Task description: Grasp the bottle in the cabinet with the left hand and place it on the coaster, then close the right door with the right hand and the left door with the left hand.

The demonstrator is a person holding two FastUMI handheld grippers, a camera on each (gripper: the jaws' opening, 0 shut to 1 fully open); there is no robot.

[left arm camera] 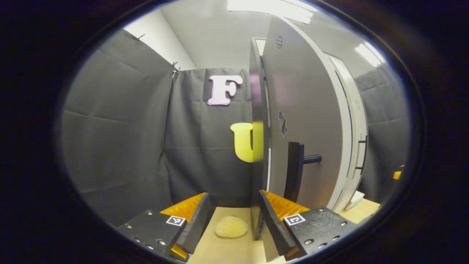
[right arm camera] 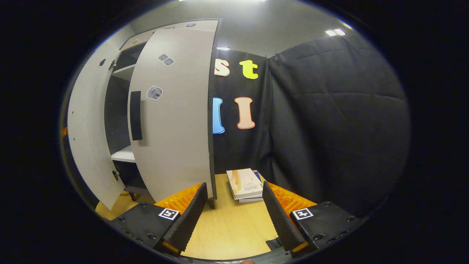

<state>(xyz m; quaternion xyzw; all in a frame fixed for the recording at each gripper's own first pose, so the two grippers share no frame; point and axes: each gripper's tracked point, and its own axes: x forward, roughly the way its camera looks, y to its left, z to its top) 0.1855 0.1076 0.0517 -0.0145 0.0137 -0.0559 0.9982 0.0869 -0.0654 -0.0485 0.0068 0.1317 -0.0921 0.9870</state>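
My left gripper [left arm camera: 234,223] is open and low over the wooden table [left arm camera: 227,253]. The pale round coaster [left arm camera: 231,226] lies on the table between its fingers, its top bare. The left cabinet door [left arm camera: 304,110] stands edge-on right in front, its free edge just inside my right finger [left arm camera: 273,220], and its black handle [left arm camera: 295,172] juts out. Beyond it is the right door [left arm camera: 350,146]. My right gripper [right arm camera: 232,212] is open and holds nothing. It faces the right door [right arm camera: 172,121] with its black handle [right arm camera: 135,115]. The left door [right arm camera: 88,128] is swung wide.
Dark cabinet shelves [right arm camera: 122,154] show between the two doors. A stack of books [right arm camera: 244,183] lies on the table [right arm camera: 227,227] by the booth wall, just ahead of my right gripper; the books [left arm camera: 355,200] also appear past the doors.
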